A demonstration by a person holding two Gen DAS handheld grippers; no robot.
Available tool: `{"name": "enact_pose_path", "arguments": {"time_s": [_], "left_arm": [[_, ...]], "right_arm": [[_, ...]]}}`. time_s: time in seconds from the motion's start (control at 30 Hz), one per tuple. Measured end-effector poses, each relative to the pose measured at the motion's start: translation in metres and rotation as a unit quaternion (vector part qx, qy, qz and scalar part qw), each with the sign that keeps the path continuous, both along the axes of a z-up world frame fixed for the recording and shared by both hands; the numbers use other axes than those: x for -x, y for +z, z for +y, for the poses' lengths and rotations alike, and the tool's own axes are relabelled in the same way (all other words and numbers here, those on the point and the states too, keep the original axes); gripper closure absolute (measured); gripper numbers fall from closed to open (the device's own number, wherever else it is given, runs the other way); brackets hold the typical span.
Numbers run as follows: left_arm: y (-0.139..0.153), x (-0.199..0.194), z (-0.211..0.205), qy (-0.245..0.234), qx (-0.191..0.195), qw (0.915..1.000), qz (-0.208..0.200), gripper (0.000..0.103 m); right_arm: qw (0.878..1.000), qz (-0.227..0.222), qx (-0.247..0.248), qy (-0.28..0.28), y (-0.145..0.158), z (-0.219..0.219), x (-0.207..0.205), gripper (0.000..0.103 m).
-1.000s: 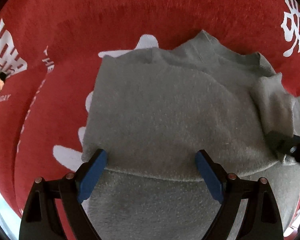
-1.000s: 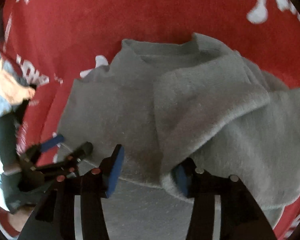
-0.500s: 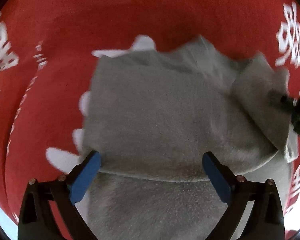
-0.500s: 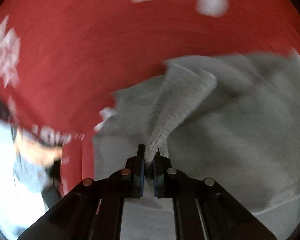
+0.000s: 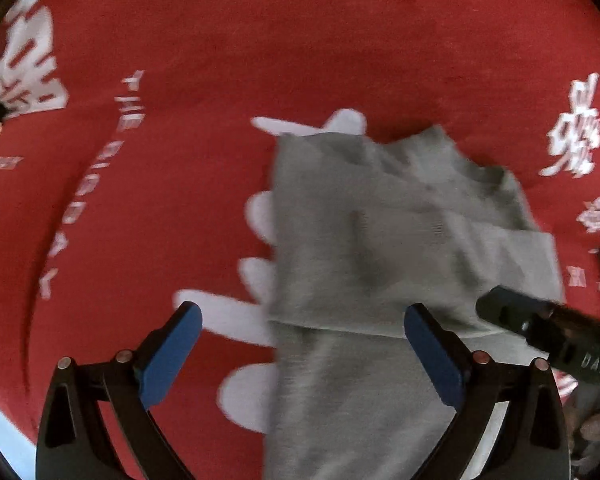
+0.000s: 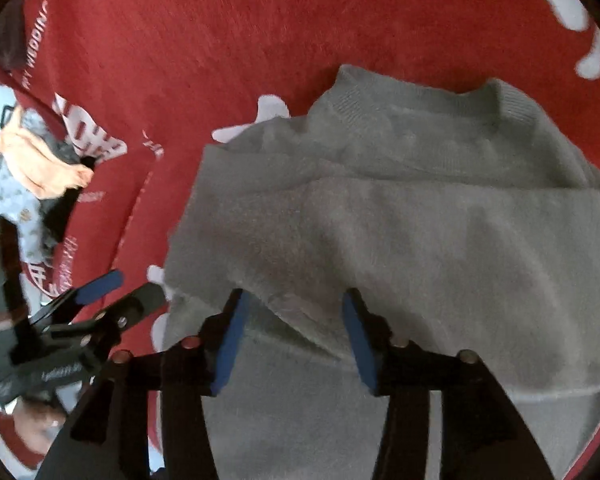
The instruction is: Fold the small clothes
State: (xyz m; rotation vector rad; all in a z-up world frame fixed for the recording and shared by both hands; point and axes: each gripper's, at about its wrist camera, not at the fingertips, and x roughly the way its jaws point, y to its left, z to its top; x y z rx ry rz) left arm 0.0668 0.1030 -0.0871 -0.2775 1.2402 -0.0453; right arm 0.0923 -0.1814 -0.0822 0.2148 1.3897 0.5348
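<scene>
The grey sweater (image 6: 400, 240) lies flat on the red cloth with white print (image 6: 220, 40), its ribbed neck pointing away from both cameras. One sleeve is laid across the chest from the right side towards the left, so it makes a band over the body of the garment. This is placed so because a narrow, straight shape is easier to fold once more.

The right gripper (image 6: 292, 332) hangs over the lower edge of this sleeve. Its jaws have just been opening and now stand about half apart; the blue pads are on either side of the fabric edge but do not press it, so I judge that the sleeve is released and rests by its own weight.

The left gripper (image 5: 300, 348) has its jaws as wide as they go and holds nothing. It hangs over the left border of the sweater, one pad above the red cloth and the other above the grey fabric, probably to be ready for the next fold.

In the left wrist view the picture is somewhat blurred, so I cannot say if the left sleeve is already tucked under. At the far left edge a person's hand (image 6: 44, 168) is seen, well apart from the sweater.
</scene>
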Motion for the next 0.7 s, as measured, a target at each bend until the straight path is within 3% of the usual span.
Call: {"name": "enact_pose_path", "arguments": {"time_s": [0.17, 0.33, 0.47, 0.7], "left_arm": [[0.003, -0.017, -0.035, -0.043, 0.067, 0.9967, 0.015, 0.001], [-0.013, -0.031, -0.050, -0.035, 0.118, 0.9916, 0.040, 0.001], [-0.020, -0.038, -0.052, -0.031, 0.149, 0.9869, 0.054, 0.001], [-0.025, -0.039, -0.068, -0.053, 0.132, 0.9873, 0.071, 0.001]], "right_arm": [[0.997, 0.035, -0.008, -0.063, 0.008, -0.065, 0.011, 0.049], [0.991, 0.063, -0.014, -0.120, 0.007, -0.122, 0.028, 0.049], [0.987, 0.074, -0.019, -0.139, 0.000, -0.141, 0.039, 0.049], [0.982, 0.088, -0.032, -0.162, -0.008, -0.152, 0.047, 0.049]]}}
